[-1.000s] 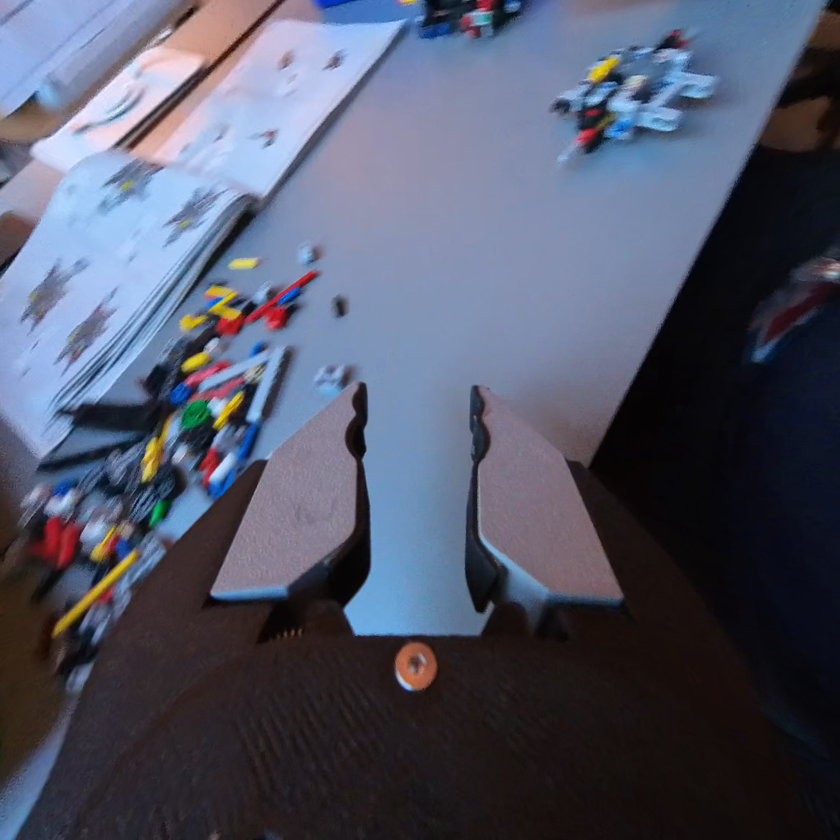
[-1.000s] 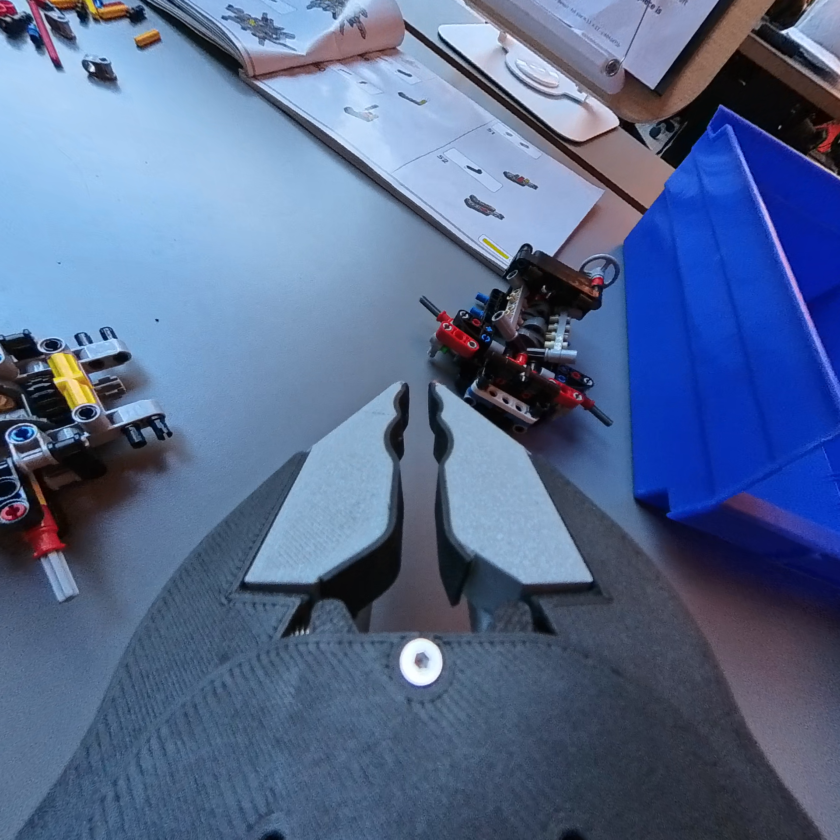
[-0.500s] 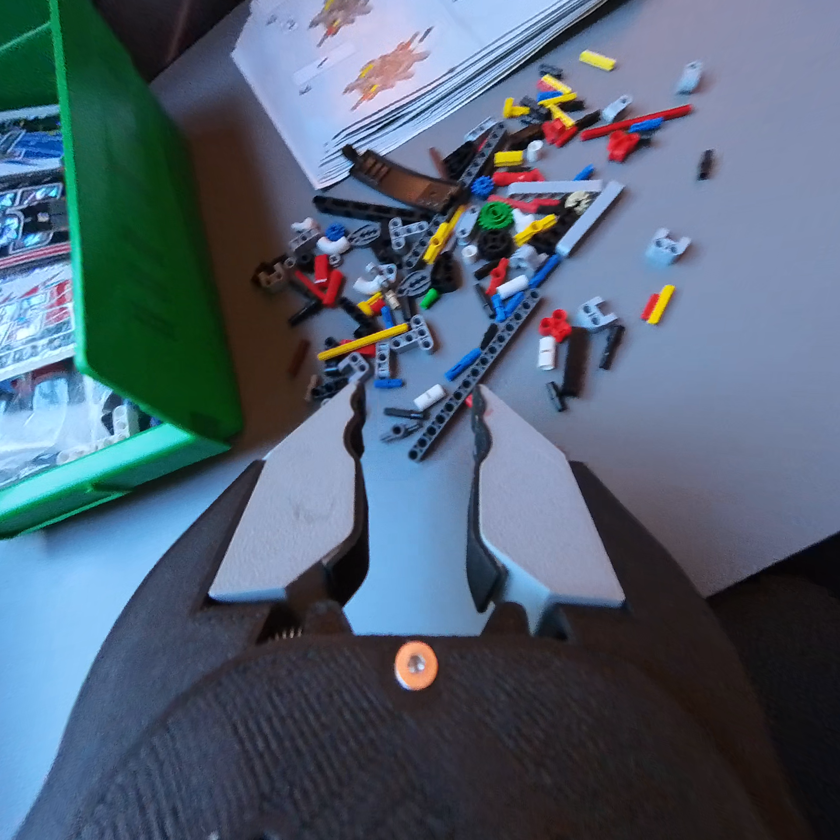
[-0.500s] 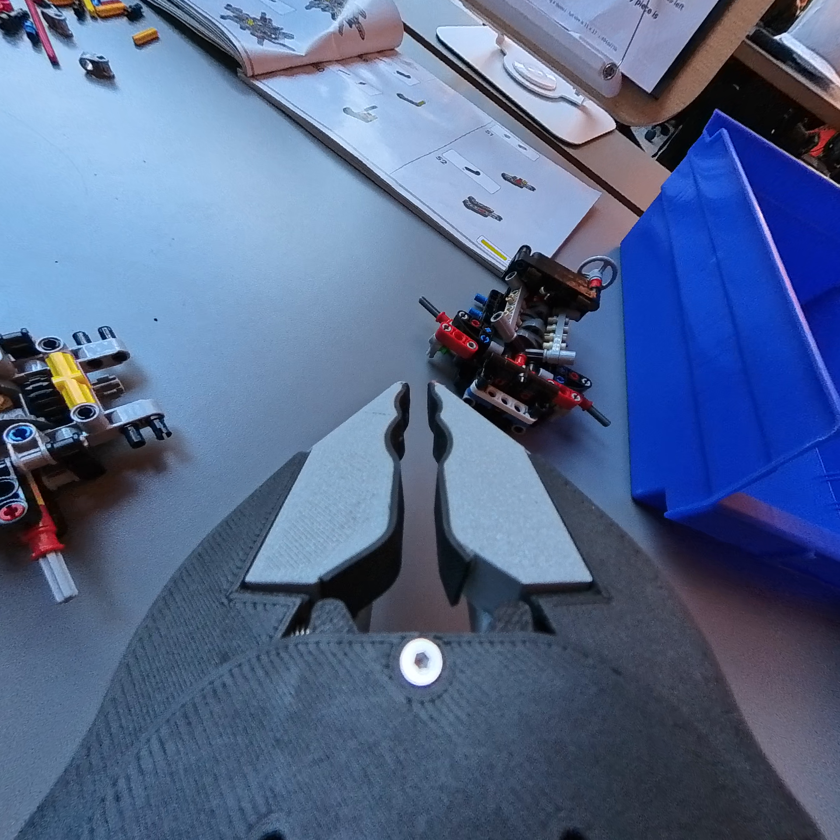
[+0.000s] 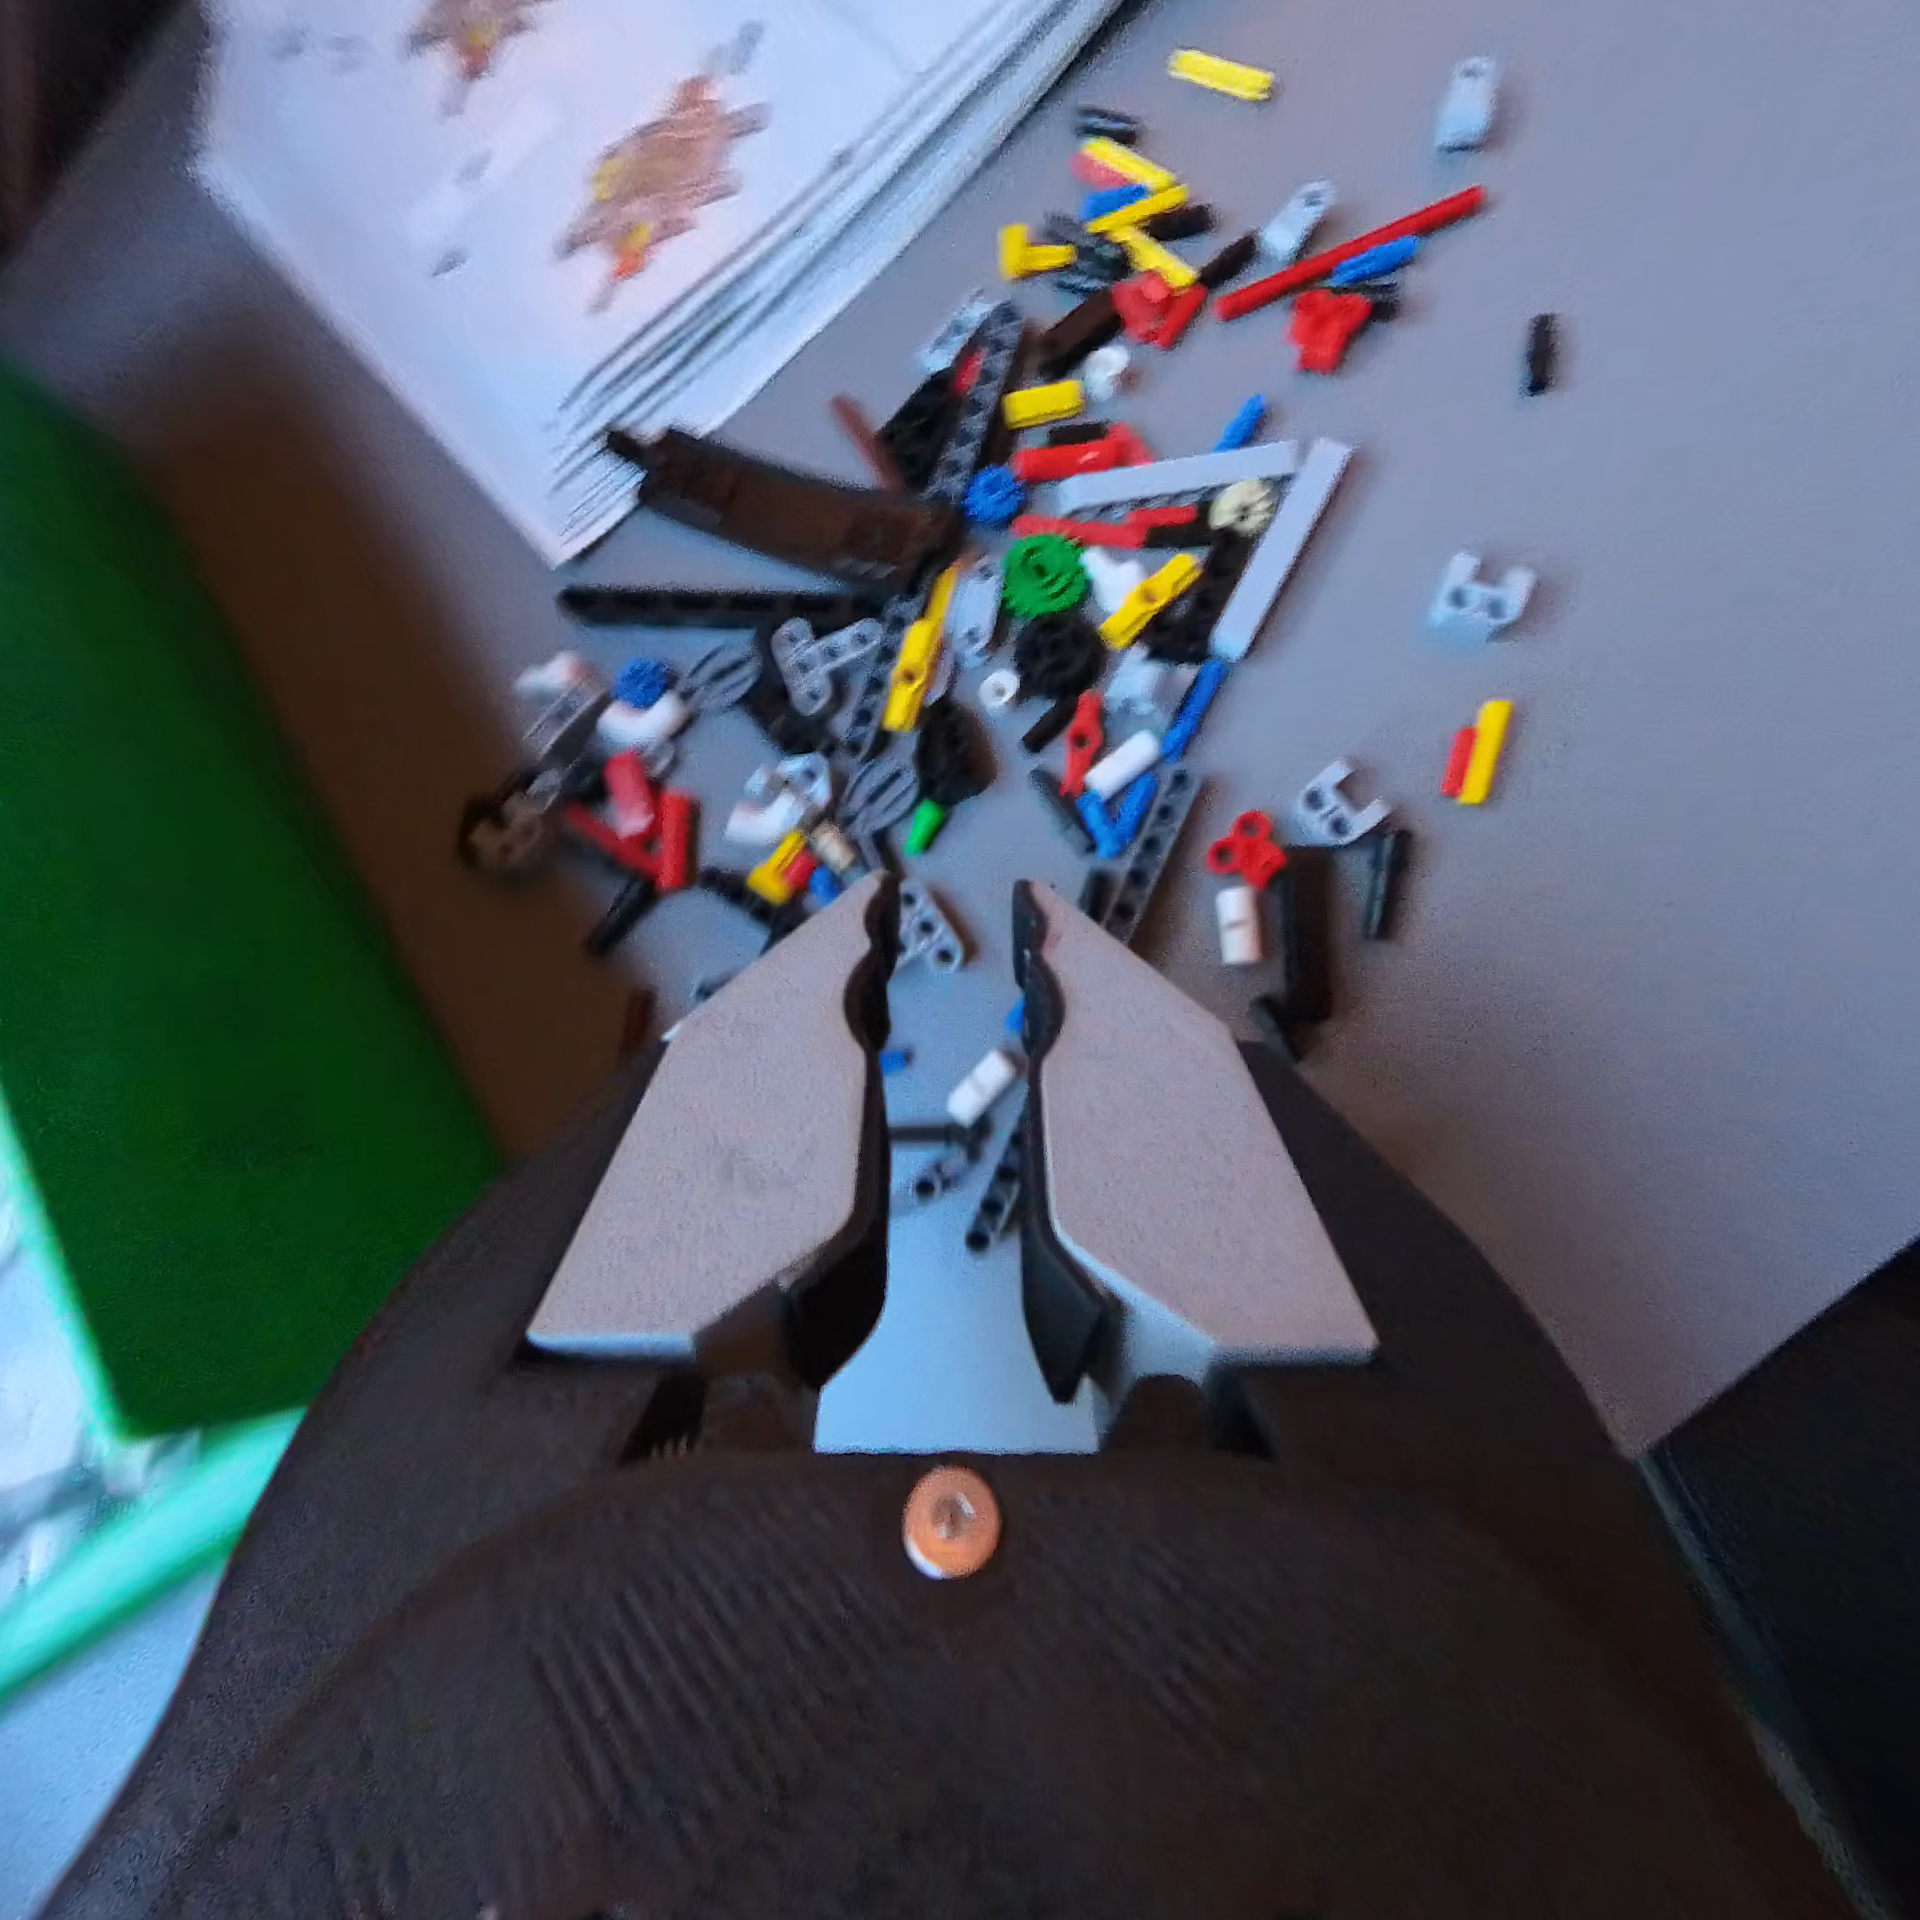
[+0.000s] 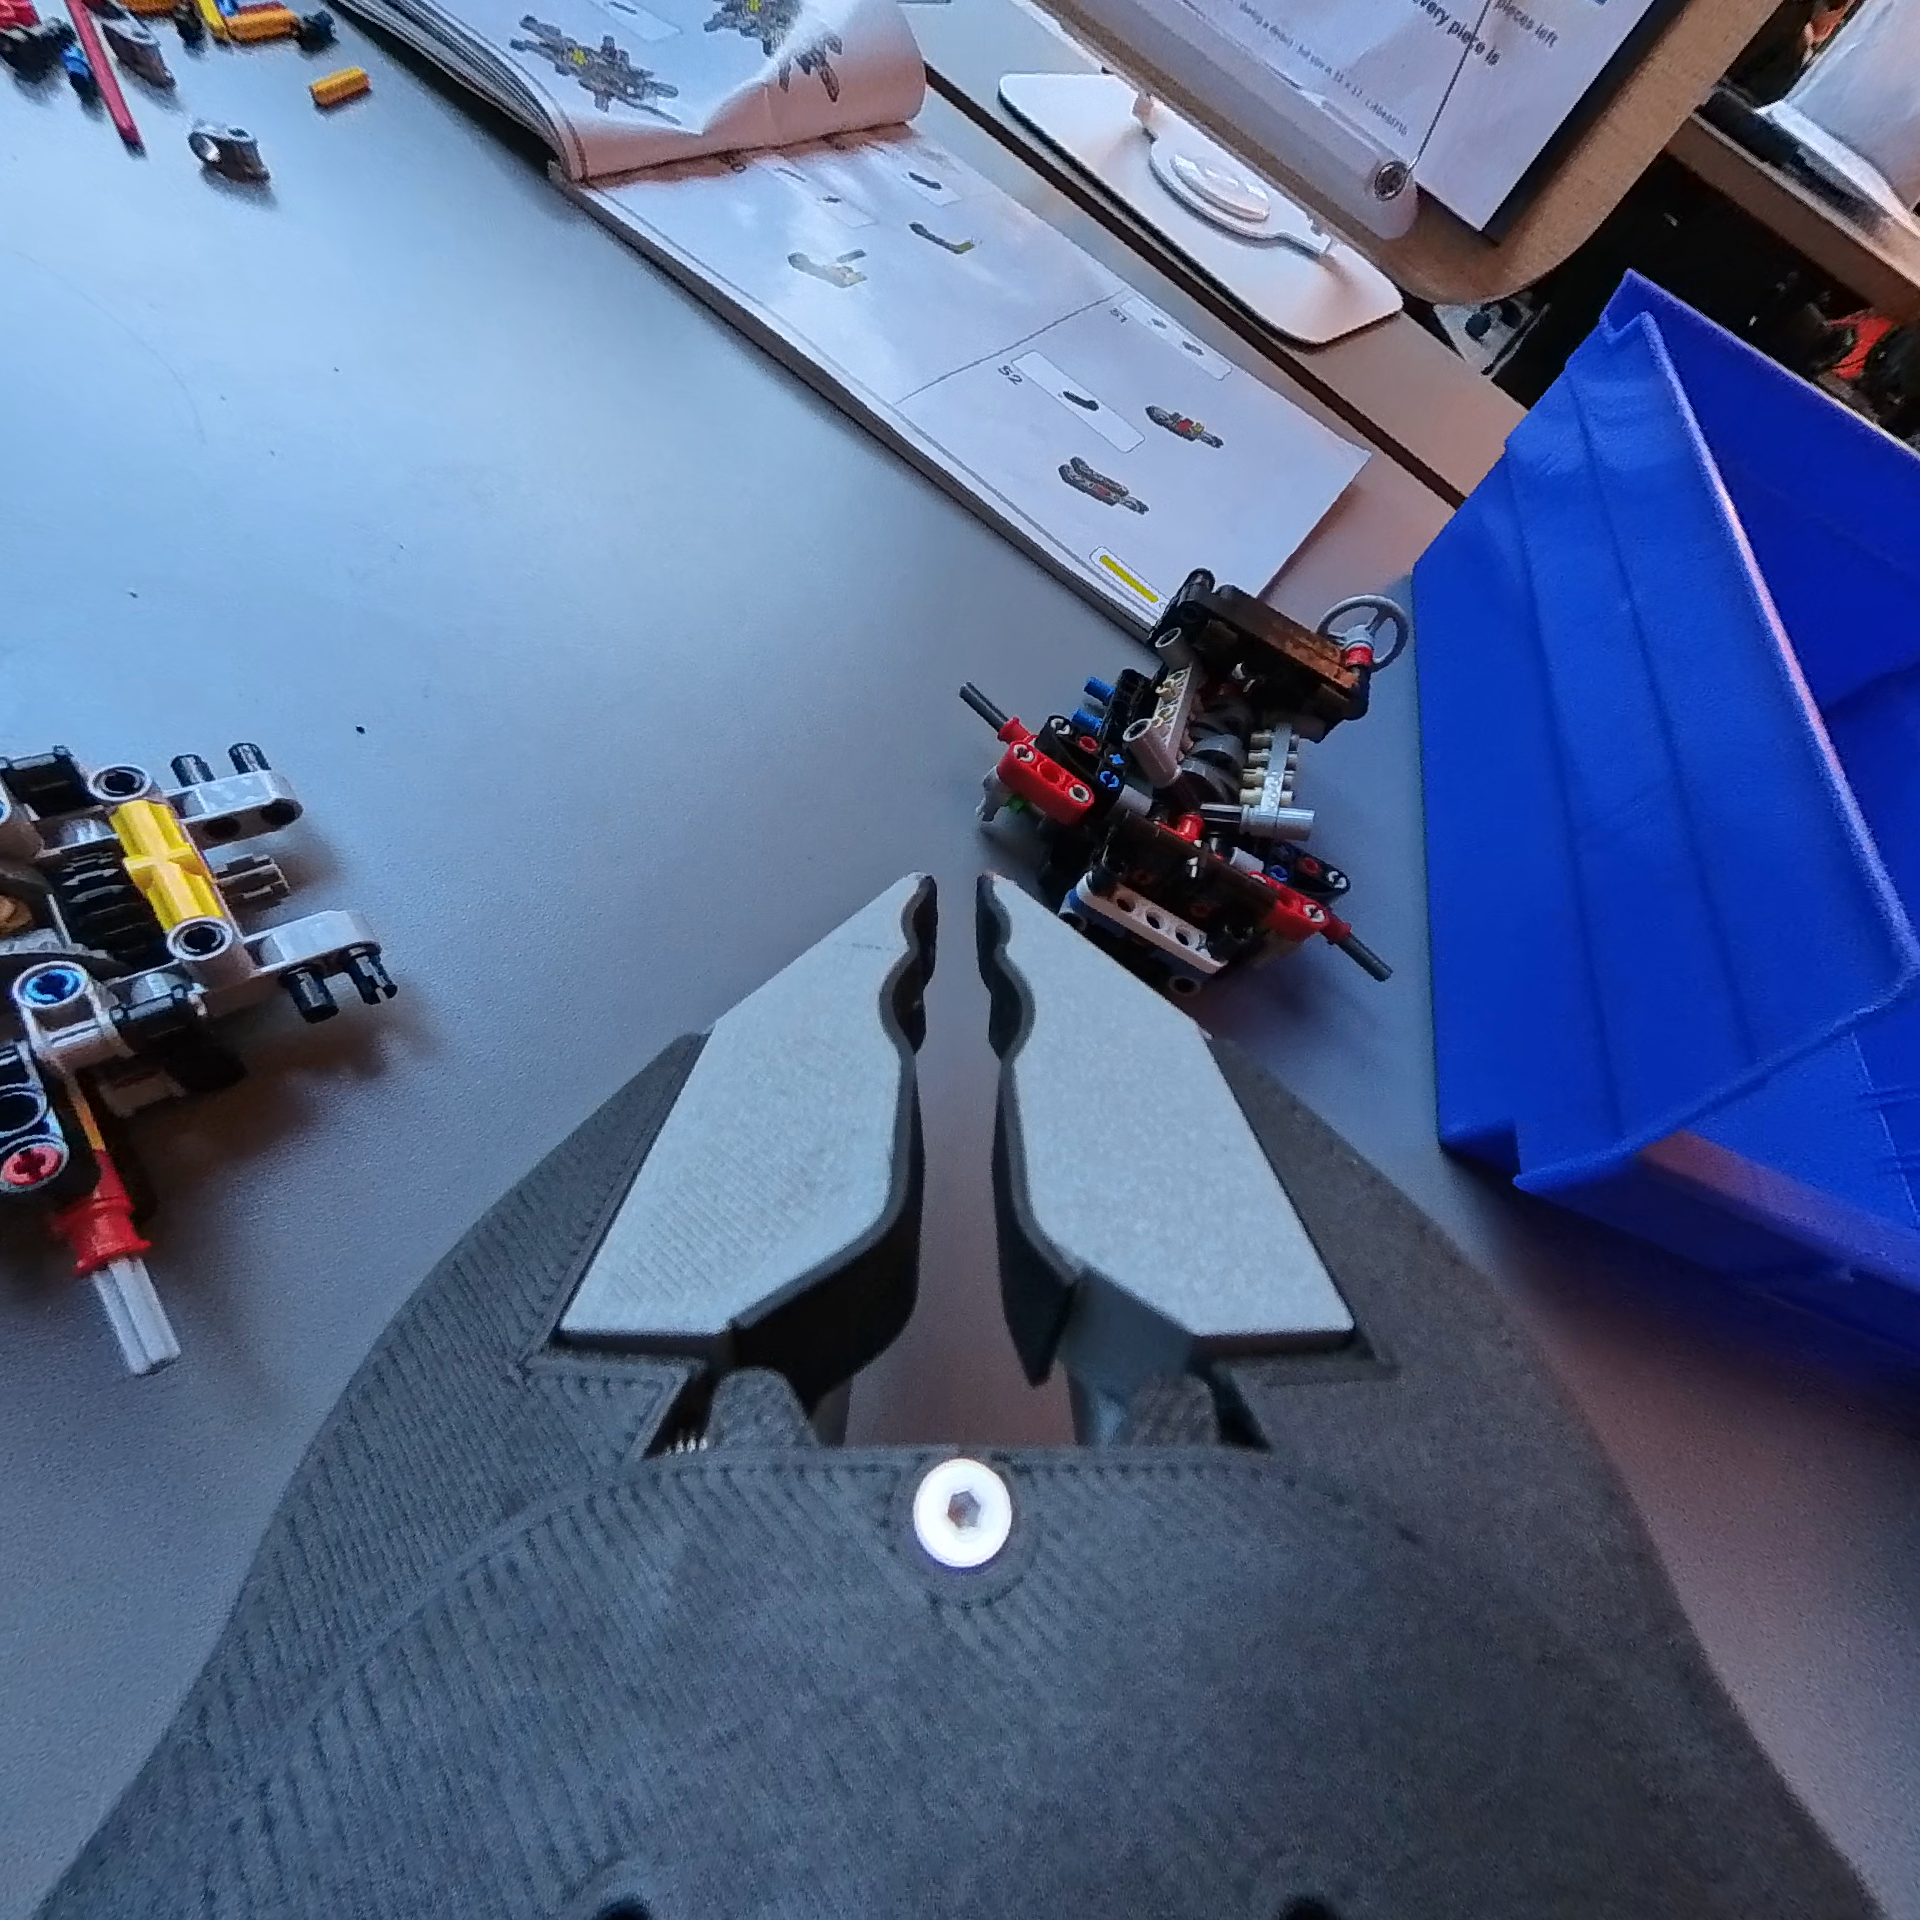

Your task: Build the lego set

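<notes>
Claws, two: left claw narrowly parted, bare, over scattered bricks; right claw nearly closed, bare, between two brick assemblies on the desk.

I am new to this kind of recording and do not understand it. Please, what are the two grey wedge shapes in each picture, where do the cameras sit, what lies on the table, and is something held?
There is no robot here: a person carries one hand-held tool in each hand, and a camera on each tool looks forward along its two grey fingers.

In the left view, the left tool hangs over a blurry heap of small building pieces, beside a green bin and an open instruction booklet. Its fingers stand apart and grip nothing.

In the right view, the right tool has its fingers almost together, with nothing between them. Ahead lies a small half-built model, to the left another assembly, to the right a blue bin, all on the grey table.
</notes>
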{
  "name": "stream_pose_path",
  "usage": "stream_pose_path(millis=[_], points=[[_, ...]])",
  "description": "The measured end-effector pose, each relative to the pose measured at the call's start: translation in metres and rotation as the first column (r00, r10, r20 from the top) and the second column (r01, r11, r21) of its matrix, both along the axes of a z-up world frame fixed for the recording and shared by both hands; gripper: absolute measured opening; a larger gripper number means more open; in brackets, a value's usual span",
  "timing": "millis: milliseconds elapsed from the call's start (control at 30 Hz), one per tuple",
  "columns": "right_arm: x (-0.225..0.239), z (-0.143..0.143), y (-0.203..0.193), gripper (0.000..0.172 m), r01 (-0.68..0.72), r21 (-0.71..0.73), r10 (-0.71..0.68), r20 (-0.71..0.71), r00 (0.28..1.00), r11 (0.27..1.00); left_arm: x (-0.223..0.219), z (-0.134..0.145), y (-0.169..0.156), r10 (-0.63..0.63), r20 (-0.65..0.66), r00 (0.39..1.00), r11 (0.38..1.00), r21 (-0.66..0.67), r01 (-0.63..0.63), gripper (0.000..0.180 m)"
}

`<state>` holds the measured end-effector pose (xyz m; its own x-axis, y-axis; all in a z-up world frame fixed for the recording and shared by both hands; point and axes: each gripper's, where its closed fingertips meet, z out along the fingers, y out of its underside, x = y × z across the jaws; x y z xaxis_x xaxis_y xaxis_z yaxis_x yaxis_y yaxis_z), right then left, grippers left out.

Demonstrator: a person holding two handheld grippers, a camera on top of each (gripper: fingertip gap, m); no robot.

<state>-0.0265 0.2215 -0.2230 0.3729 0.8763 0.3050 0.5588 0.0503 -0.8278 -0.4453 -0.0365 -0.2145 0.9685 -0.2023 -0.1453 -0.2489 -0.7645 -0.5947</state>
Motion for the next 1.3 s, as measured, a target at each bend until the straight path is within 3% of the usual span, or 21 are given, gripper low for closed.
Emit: stream_pose_path(millis=[100,233,433,600,800,1133,1300], points=[[0.000,0.001,0.000,0.004,-0.001,-0.003,0.001,-0.007,1.000,1.000,0.002,-0.012,0.021,-0.162,-0.063,0.985,0.974,-0.173,0.149,0.023],[0.000,0.001,-0.001,0.004,-0.006,0.002,0.006,-0.008,1.000,1.000,-0.005,-0.008,0.053,-0.339,-0.173,0.925,0.918,-0.278,0.284,0.019],[0.000,0.002,-0.002,0.004,-0.017,-0.005,0.017,-0.019,1.000,1.000,-0.022,-0.026,0.066,-0.489,-0.181,0.854,0.798,-0.489,0.353,0.017],[0.001,0.006,-0.002,0.004,-0.022,-0.023,0.021,-0.050,0.999,0.999,-0.022,-0.034,0.069,-0.615,-0.180,0.768,0.711,-0.548,0.441,0.009],[0.002,0.009,-0.001,0.003,-0.025,-0.055,0.020,-0.088,0.996,0.998,-0.028,-0.043,0.060,-0.691,-0.156,0.706,0.607,-0.655,0.449,0.006],[0.002,0.009,-0.001,0.003,-0.027,-0.062,0.021,-0.091,0.996,0.998,-0.030,-0.041,0.062,-0.673,-0.135,0.727,0.614,-0.650,0.447,0.006],[0.002,0.010,-0.001,0.002,-0.026,-0.058,0.021,-0.099,0.995,0.998,-0.024,0.010,0.079,-0.587,-0.211,0.782,0.762,-0.471,0.445,0.006]])
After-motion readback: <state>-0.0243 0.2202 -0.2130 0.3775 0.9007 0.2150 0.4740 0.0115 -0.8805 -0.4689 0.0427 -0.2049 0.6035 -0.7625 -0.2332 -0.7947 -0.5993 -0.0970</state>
